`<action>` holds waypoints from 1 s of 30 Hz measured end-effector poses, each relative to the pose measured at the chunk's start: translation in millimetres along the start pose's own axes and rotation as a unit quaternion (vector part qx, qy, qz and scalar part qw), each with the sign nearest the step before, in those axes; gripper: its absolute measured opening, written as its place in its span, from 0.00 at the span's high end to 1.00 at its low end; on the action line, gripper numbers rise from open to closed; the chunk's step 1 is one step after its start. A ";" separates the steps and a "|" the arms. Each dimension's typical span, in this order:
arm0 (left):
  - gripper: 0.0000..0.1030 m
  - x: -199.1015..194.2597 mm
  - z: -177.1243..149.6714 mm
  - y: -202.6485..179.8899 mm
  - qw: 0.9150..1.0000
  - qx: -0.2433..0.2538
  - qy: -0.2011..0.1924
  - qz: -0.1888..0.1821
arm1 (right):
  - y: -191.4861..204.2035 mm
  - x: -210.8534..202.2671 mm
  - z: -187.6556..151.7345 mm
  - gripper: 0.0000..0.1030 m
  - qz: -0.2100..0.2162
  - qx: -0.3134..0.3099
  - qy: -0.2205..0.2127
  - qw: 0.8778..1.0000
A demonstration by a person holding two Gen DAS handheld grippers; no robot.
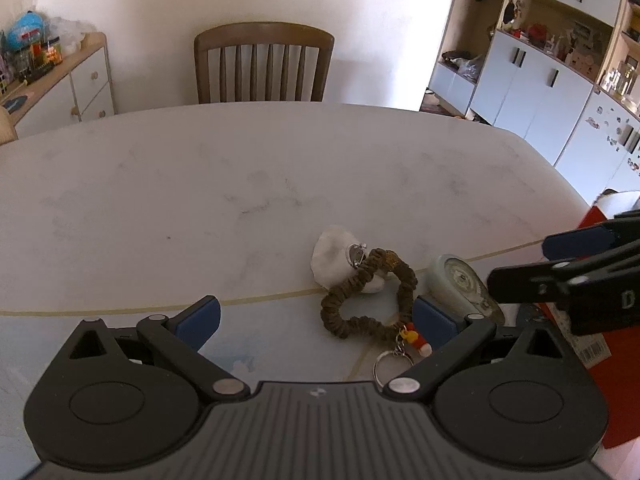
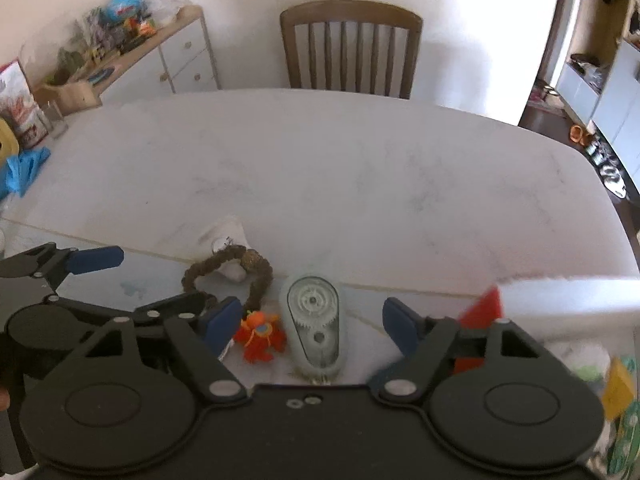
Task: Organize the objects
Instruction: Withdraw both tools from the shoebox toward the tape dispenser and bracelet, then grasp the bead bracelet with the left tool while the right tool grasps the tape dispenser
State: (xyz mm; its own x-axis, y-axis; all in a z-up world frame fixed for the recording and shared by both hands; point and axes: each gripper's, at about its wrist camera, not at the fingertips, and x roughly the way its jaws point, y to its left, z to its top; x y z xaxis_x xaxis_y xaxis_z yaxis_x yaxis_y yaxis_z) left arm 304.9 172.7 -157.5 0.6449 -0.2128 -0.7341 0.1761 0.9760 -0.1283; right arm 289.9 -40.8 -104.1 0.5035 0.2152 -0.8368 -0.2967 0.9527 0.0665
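A brown braided keychain loop (image 1: 366, 296) with a small red and yellow figure and a metal ring lies on the white table (image 1: 200, 200), partly over a white shell-like piece (image 1: 332, 258). A pale correction-tape dispenser (image 1: 460, 284) lies to its right. My left gripper (image 1: 316, 320) is open, with the loop between its fingers. My right gripper (image 2: 312, 320) is open around the dispenser (image 2: 314, 322). The loop (image 2: 224, 266) and an orange-red toy (image 2: 260, 334) lie to its left. The left gripper (image 2: 160, 284) shows at the left of the right wrist view.
A wooden chair (image 1: 264, 64) stands at the table's far side. A red box (image 2: 482, 308) and colourful packets (image 2: 618, 392) sit at the right. A blue cloth (image 2: 26, 168) lies at the left edge. Cabinets (image 1: 532, 92) line the right wall.
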 end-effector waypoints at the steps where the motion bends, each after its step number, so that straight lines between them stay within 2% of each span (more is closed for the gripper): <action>1: 0.01 3.3 0.3 0.7 1.000 -0.003 0.002 0.006 | -0.4 5.1 2.4 0.28 0.002 0.003 0.005 1.000; 3: 0.01 9.1 0.0 3.5 1.000 -0.006 0.002 0.013 | -0.2 15.1 6.6 0.30 -0.005 0.002 0.011 1.000; 6: 0.01 13.3 -3.6 6.4 1.000 -0.008 0.001 0.003 | -0.7 30.1 9.4 0.33 -0.004 0.002 0.026 1.000; 9: 0.08 15.4 -7.5 4.7 1.000 0.002 -0.004 -0.005 | -4.9 43.2 9.3 0.37 -0.007 0.010 0.043 0.999; 11: 0.19 18.3 -8.6 4.4 1.000 0.003 -0.002 -0.008 | -8.2 48.9 8.9 0.40 -0.006 0.017 0.050 0.999; 15: 0.29 22.2 -9.3 5.4 1.000 0.001 -0.003 -0.009 | -11.0 54.8 8.4 0.42 0.000 0.024 0.054 0.998; 20: 0.46 21.8 -10.0 -0.1 1.000 0.012 -0.007 -0.015 | -9.0 60.8 5.7 0.50 -0.001 0.026 0.065 0.998; 25: 0.69 20.2 -12.5 -7.1 1.000 0.020 -0.004 -0.019 | -8.3 60.3 4.4 0.51 -0.006 0.030 0.064 0.997; 30: 0.83 20.4 -11.9 -11.4 0.999 0.027 0.000 -0.022 | -8.8 58.5 3.3 0.52 -0.005 0.036 0.061 0.997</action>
State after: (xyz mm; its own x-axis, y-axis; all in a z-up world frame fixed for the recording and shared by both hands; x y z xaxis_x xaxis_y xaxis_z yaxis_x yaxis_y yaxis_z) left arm 307.3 157.7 -179.0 0.6365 -0.2546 -0.7281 0.2433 0.9620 -0.1238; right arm 324.6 -35.8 -151.9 0.4023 0.1821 -0.8972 -0.2316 0.9684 0.0927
